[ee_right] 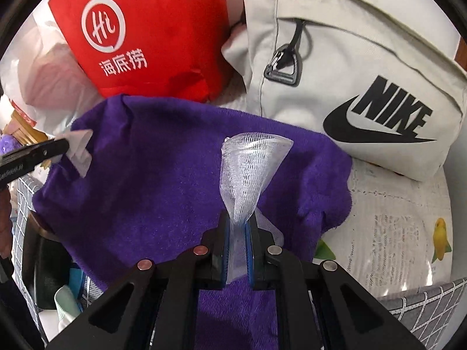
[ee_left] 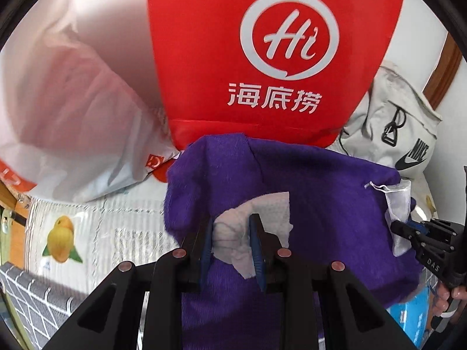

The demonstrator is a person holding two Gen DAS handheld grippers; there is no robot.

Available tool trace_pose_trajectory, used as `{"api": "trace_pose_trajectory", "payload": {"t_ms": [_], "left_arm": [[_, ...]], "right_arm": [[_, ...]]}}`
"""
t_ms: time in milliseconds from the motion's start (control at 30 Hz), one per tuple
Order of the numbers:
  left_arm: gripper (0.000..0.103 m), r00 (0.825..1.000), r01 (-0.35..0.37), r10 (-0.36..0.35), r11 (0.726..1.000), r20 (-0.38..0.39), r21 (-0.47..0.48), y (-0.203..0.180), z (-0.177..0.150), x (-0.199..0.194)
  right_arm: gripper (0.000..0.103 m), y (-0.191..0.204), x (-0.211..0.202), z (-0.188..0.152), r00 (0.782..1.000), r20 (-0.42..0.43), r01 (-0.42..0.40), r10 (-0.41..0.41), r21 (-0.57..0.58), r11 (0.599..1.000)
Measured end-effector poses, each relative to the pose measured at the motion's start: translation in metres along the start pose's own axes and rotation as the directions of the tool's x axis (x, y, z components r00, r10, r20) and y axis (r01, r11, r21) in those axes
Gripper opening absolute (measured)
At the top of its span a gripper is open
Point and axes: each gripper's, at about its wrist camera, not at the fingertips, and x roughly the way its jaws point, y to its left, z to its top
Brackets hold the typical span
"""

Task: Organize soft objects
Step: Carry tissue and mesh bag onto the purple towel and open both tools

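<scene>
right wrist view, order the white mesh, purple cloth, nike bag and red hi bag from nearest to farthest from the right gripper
1. White mesh: pinched in the right gripper, rising straight ahead.
2. Purple cloth: spread directly beneath and around the gripper.
3. Nike bag: beyond the cloth, upper right.
4. Red Hi bag: beyond the cloth, upper left. It looks slightly farther than the Nike bag, though that is close.

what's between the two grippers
The purple cloth spans between the left gripper, clamping white tissue, and the right gripper, clamping white mesh; both views.
</scene>
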Motion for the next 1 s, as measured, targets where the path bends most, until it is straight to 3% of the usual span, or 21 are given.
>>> {"api": "trace_pose_trajectory", "payload": {"t_ms": [533, 600, 767, 867, 1000], "left_arm": [[0.026, 0.995, -0.044, 0.045, 0.999, -0.088, 0.015, -0.009, 0.012, 0.037], [0.036, 0.993, -0.048, 0.049, 0.999, -0.106, 0.011, -0.007, 0.010, 0.040], [0.059, 0.995, -0.019, 0.022, 0.999, -0.099, 0.028, -0.015, 0.007, 0.038], [0.063, 0.995, -0.037, 0.041, 0.998, -0.094, 0.046, -0.023, 0.004, 0.034], [0.064, 0.995, -0.046, 0.050, 0.998, -0.086, 0.050, -0.030, 0.002, 0.023]], "right_arm": [[0.011, 0.005, 0.028, 0.017, 0.998, -0.063, -0.001, -0.001, -0.030, 1.000], [0.013, 0.005, 0.029, 0.018, 0.998, -0.066, -0.004, 0.002, -0.024, 1.000], [0.045, 0.004, 0.023, 0.020, 0.999, -0.041, 0.000, -0.001, -0.016, 1.000], [0.053, 0.006, 0.015, 0.021, 1.000, -0.017, 0.008, -0.008, -0.018, 1.000], [0.055, 0.010, 0.002, 0.021, 1.000, 0.002, 0.004, -0.004, -0.015, 1.000]]}}
